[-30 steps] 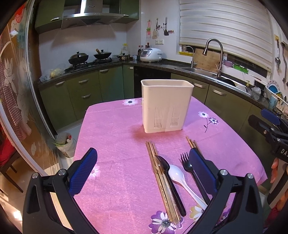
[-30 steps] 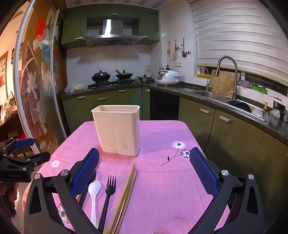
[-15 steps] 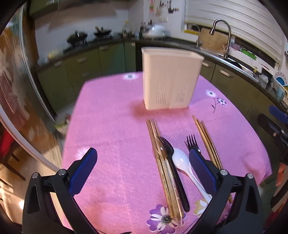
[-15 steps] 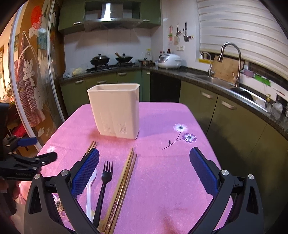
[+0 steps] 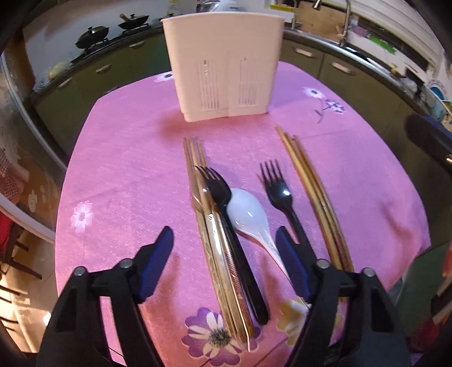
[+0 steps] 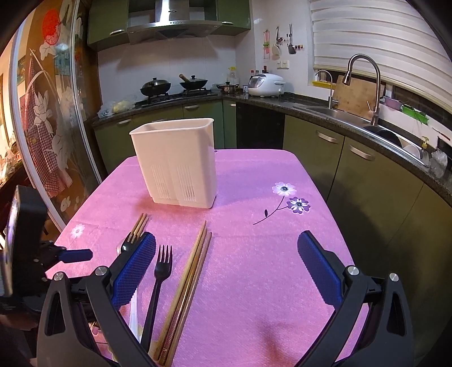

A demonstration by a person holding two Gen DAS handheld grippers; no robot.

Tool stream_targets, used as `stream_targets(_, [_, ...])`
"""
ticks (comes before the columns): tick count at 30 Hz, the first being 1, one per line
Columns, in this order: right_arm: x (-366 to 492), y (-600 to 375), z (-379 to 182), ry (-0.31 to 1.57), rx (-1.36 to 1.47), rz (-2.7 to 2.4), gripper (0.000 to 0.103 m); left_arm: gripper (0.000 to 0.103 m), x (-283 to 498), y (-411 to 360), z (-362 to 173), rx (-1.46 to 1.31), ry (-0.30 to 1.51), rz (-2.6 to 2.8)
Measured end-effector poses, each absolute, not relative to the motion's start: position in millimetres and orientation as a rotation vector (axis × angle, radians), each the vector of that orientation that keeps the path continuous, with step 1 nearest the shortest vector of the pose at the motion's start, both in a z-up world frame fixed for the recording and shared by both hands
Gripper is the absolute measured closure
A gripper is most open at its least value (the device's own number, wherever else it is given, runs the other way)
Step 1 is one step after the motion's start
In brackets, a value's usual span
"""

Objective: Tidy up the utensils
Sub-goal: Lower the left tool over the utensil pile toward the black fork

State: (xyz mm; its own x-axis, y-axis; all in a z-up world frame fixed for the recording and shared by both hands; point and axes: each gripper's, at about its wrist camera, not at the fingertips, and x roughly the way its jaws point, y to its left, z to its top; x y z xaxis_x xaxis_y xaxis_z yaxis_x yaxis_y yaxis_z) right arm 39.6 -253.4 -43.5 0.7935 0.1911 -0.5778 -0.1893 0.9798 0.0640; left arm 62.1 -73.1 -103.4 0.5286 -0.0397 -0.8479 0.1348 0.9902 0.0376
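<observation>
Over the pink tablecloth [image 5: 118,175], the left gripper [image 5: 224,252] is closing around chopsticks [image 5: 214,240], black fork [image 5: 226,214] and white spoon [image 5: 248,214], not yet pressing them. The right gripper [image 6: 226,259] gapes empty. The white utensil holder [image 6: 178,161] stands behind; its contents are hidden.

We see a pink tablecloth [image 6: 254,254] with purple and white flowers [image 6: 293,197] printed on it. Behind it run green cupboards [image 6: 375,175] under a dark worktop. Two black pans [image 6: 175,84] sit on the stove, and a silver hood [image 6: 172,25] hangs above them. A white rice cooker [image 6: 265,81] stands in the corner. A bent silver tap [image 6: 364,82] rises over the sink, with a wooden board [image 6: 356,96] leaning behind it. White blinds [image 6: 381,45] cover the window.
</observation>
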Motion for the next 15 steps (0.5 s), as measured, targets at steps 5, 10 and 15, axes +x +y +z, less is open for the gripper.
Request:
stream_targets(5, [39.5, -261.9, -44.6, 0.623, 0.02, 0.197, 0.004, 0.035, 78.6, -63.3, -105.2, 0.112, 0.987, 0.007])
stream_targets(10, [41.0, -267.4, -46.8, 0.628, 0.032, 0.195, 0.004, 0.034, 93.5, -60.9, -119.6, 0.102, 1.035, 0.006])
stream_targets(15, [44.1, -268.0, -49.6, 0.635, 0.036, 0.193, 0.004, 0.033, 98.2, -60.5, -125.5, 0.088, 1.037, -0.007])
